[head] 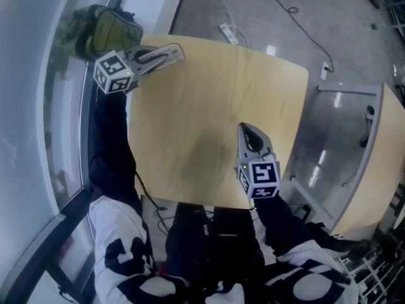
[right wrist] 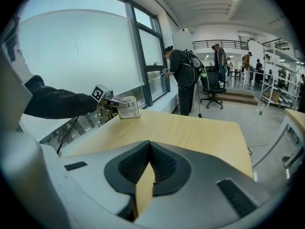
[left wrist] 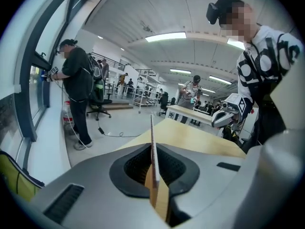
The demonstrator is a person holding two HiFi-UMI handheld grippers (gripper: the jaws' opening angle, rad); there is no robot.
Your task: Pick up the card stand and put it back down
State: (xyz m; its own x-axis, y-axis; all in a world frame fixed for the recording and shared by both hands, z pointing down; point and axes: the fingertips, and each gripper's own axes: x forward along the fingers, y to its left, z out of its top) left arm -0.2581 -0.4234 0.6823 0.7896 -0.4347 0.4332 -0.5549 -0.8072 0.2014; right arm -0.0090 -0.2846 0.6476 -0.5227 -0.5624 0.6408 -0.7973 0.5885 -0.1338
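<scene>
Left gripper view shows the left gripper [left wrist: 153, 150] clamped on the thin card stand [left wrist: 152, 128], seen edge-on. The right gripper [right wrist: 149, 151] is closed and empty above the table [right wrist: 195, 132].

Head view: the camera sat above the desk [head: 209, 106] and faced steeply down. It took in the whole top, with the near edge at the bottom of frame. The left gripper [head: 179, 53] stood at the far left corner, and the right gripper [head: 244, 127] stood close to the near edge.

Left gripper view: the camera rode close behind the jaws and faced back across the desk towards the person [left wrist: 267, 66].

Right gripper view: the camera rode low by the near edge and faced the far left corner and the window [right wrist: 71, 51].

All three views shared the desk top. Each gripper view took in the opposite gripper.
</scene>
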